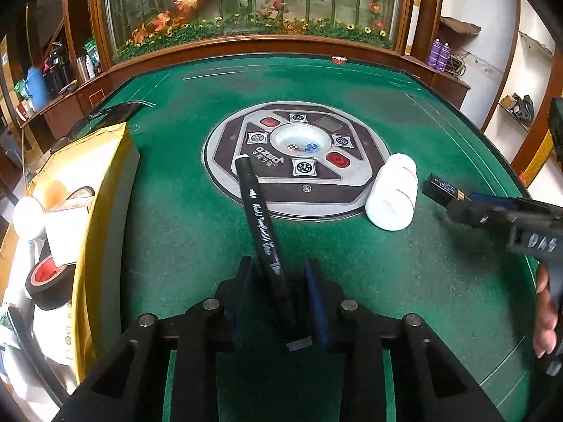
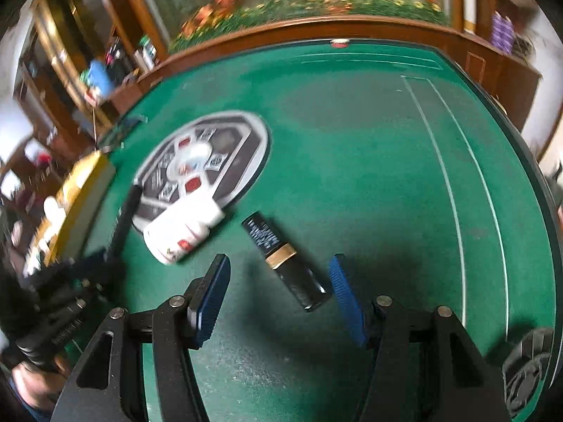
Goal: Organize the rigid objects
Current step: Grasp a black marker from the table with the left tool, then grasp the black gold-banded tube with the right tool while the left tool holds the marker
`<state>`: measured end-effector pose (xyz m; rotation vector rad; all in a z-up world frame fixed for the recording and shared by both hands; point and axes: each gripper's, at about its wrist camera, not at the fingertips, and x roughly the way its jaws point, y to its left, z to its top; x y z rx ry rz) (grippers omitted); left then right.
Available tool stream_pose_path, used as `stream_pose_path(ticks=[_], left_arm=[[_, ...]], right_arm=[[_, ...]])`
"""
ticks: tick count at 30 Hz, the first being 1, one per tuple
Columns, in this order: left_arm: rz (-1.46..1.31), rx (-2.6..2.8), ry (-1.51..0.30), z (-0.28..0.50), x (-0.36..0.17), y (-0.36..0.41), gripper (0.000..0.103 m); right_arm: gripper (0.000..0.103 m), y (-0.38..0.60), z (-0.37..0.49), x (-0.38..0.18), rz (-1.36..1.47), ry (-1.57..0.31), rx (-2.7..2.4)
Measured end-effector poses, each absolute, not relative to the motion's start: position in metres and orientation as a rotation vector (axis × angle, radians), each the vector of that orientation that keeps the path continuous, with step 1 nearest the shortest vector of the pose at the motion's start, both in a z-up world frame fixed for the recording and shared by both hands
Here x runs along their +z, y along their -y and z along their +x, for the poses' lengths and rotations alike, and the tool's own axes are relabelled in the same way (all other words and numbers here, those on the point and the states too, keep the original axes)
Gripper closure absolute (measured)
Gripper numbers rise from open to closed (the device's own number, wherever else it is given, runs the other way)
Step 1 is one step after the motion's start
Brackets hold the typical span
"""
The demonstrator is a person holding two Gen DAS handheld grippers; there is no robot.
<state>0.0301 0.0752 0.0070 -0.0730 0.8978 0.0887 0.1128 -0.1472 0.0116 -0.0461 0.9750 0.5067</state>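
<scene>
Green felt counter (image 1: 352, 263): left gripper (image 1: 281, 281) jaws pinched a stiff, light marker (image 1: 260, 218) near its end; right gripper (image 2: 281, 281) jaws spread around a slick lipstick (image 2: 285, 260).

Home games rm: mahjong table (image 1: 440, 281), wooden cabinets (image 1: 447, 88).

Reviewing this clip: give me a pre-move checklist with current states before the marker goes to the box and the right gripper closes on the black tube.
1. Left gripper shut on black marker: ok.
2. Marker lifted off the green table: cannot tell.
3. Yellow box has free room: cannot tell, it already holds tape rolls and balls.
4. Right gripper open around black tube: ok.
5. Tube square to the fingers: not ok, it lies diagonally.
6. White bottle clear of the right gripper's fingers: ok.
</scene>
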Motion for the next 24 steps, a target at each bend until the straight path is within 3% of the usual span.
stream_pose_path(ticks=[4,8,9,16,21,24], left_arm=[[-0.08,0.086,-0.894,0.029,0.007,-0.076,0.072],[-0.076,0.089,-0.895,0.029,0.007,-0.075,0.072],[-0.075,0.09,-0.895,0.029,0.007,-0.075,0.072],[-0.072,0.091,-0.895,0.029,0.007,-0.075,0.072],[-0.074,0.09,-0.894,0.03,0.007,-0.075,0.072],[-0.075,0.09,-0.894,0.03,0.007,-0.075,0.072]], right_arm=[[0.047,0.138,0.107,0.007,-0.133,-0.948,0.495],[0.081,0.131,0.099,0.007,-0.223,-0.912,0.46],[0.085,0.13,0.098,0.007,-0.228,-0.911,0.466],[0.086,0.132,0.098,0.009,-0.212,-0.923,0.467],[0.079,0.131,0.1,0.008,-0.22,-0.891,0.45],[0.087,0.128,0.097,0.008,-0.227,-0.891,0.463]])
